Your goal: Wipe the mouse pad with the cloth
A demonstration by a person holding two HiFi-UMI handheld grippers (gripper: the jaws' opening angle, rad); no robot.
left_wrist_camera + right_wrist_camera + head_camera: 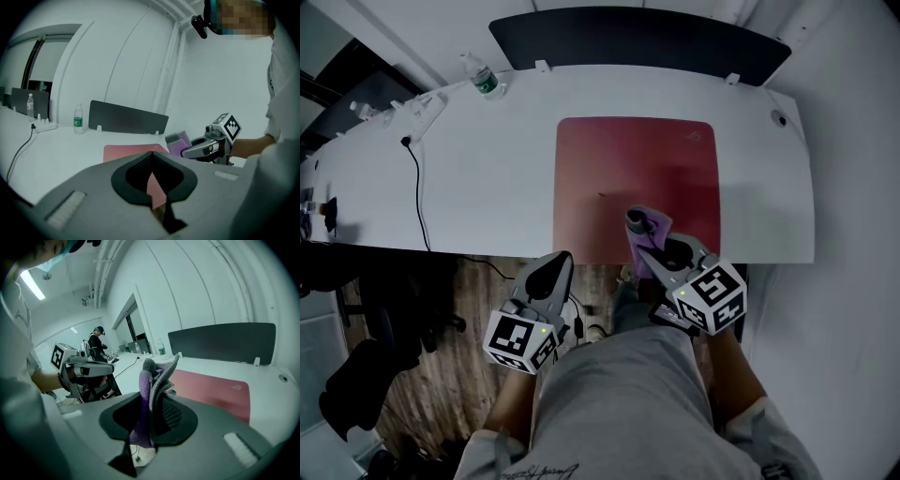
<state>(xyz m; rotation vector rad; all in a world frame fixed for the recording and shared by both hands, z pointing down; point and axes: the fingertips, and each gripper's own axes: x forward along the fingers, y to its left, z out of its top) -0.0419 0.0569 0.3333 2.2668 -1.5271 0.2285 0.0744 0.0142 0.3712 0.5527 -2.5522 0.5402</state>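
Observation:
A red mouse pad (636, 186) lies flat on the white desk (487, 169), reaching to its near edge; it also shows in the left gripper view (125, 152) and the right gripper view (213, 387). My right gripper (645, 242) is shut on a folded purple-grey cloth (645, 228), held just above the pad's near edge. The cloth (151, 394) stands up between the jaws. My left gripper (560, 262) is shut and empty, below the desk's front edge, left of the pad. The right gripper (187, 151) with the cloth (178, 142) is seen from the left gripper view.
A water bottle (485, 79) and a white power strip (417, 117) with a black cable (419, 197) sit at the desk's far left. A dark divider panel (637, 42) runs along the back edge. Wooden floor (459, 375) lies below. Another person (97, 345) stands far off.

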